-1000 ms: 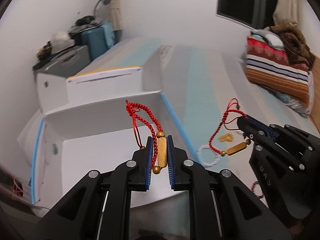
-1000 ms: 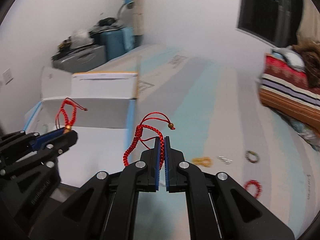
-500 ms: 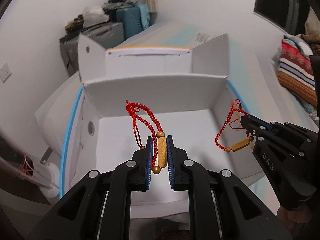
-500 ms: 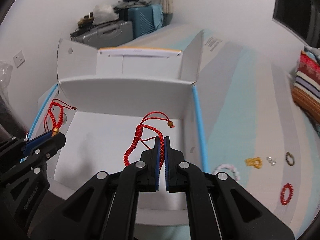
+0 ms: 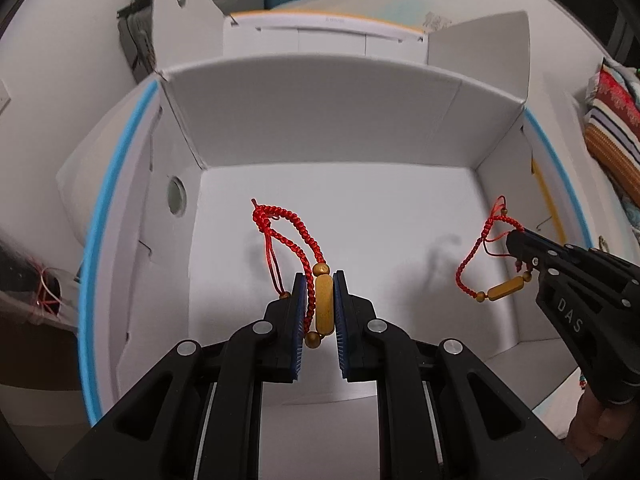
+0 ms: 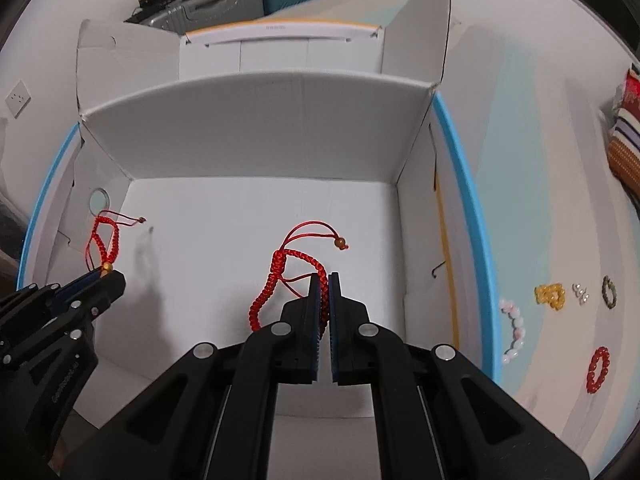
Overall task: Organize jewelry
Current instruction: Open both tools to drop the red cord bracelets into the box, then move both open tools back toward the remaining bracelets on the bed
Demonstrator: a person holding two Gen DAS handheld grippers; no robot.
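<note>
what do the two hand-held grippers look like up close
Both are matte black plastic. The left hand-held gripper has two angular fingers lined with ribbed blue pads and round silver screw heads along the linkages. The right hand-held gripper is built the same; seen from the left wrist camera, its side bears raised lettering reading DAS. No cables or sleeves show.

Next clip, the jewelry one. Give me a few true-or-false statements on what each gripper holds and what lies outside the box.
1. The left gripper grips a red cord bracelet by its gold bar. True.
2. The right gripper is empty. False: it pinches a second red bracelet.
3. Both bracelets lie on the white box floor. False: they hang above it.
4. A yellow bead bracelet lies outside the box. True.
</note>
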